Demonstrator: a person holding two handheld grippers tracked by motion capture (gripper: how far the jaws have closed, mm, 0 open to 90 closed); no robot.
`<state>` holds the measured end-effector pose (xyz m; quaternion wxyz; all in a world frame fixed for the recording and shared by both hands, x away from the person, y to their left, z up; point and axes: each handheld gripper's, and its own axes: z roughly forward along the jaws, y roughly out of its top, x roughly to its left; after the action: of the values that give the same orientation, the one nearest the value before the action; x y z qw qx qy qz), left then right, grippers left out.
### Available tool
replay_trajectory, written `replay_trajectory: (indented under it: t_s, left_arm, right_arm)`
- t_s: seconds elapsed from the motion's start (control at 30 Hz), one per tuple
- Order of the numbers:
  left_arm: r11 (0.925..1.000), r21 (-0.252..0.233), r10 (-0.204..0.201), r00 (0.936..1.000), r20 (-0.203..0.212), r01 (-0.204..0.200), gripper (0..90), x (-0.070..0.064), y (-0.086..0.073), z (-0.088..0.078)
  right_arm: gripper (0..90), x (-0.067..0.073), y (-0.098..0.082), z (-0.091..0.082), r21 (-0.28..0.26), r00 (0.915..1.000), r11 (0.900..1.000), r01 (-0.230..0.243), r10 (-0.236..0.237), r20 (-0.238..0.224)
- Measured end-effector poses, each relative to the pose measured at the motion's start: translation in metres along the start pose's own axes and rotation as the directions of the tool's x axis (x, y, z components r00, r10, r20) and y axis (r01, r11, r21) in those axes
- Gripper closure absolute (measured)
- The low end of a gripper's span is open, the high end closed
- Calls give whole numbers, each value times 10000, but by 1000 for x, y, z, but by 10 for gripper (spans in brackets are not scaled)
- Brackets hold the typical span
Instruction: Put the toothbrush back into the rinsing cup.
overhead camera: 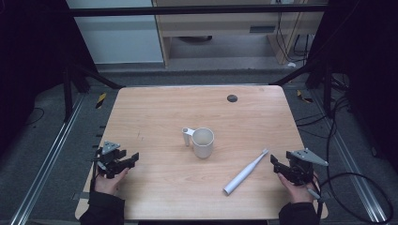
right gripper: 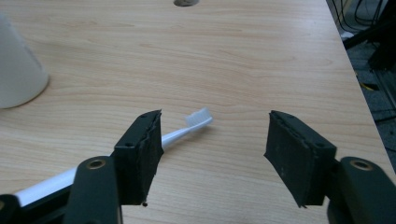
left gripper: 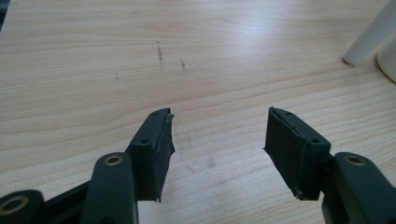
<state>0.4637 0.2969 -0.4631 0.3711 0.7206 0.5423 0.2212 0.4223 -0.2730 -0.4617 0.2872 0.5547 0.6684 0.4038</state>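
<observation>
Jaws spread wide and empty on both the left gripper [overhead camera: 126, 161] and right gripper [overhead camera: 279, 164], low over one wooden counter [overhead camera: 159, 112]. One white mug [overhead camera: 202, 142] stands mid-counter; one white toothbrush [overhead camera: 245, 173] lies beside the right gripper.

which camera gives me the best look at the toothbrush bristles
The right gripper view: the toothbrush lies close, its white bristles facing up between that hand-held gripper's open jaws. The high view shows the whole toothbrush but its head is tiny. The left gripper view catches a white rounded end at the top right edge.
</observation>
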Motion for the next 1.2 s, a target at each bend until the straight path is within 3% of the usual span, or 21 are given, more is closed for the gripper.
replay_trajectory:
  t_s: [0.43, 0.57, 0.77, 0.9, 1.2]
  left_arm:
    - [9996, 211, 202, 9998, 20, -202, 426, -3, -1, 1]
    - [9994, 263, 236, 9997, 34, -237, 427, -3, -1, 2]
    - [9991, 297, 298, 9995, 87, -300, 427, -4, -2, 2]
    - [9984, 348, 438, 9990, 115, -442, 427, -6, -2, 4]
    - [9980, 397, 491, 9987, 162, -497, 429, -8, -2, 5]
  right_arm:
    - [462, 15, 1, -2, 148, 9946, 9975, 691, -677, -784]
    - [501, 19, 2, -3, 168, 9923, 9953, 952, -936, -810]
    - [561, 24, 1, -2, 612, 9880, 9918, 1122, -1048, -1136]
    - [610, 27, 0, -1, 547, 9856, 9897, 1325, -1257, -1132]
    - [727, 33, 1, 2, 776, 9885, 9891, 1255, -1180, -948]
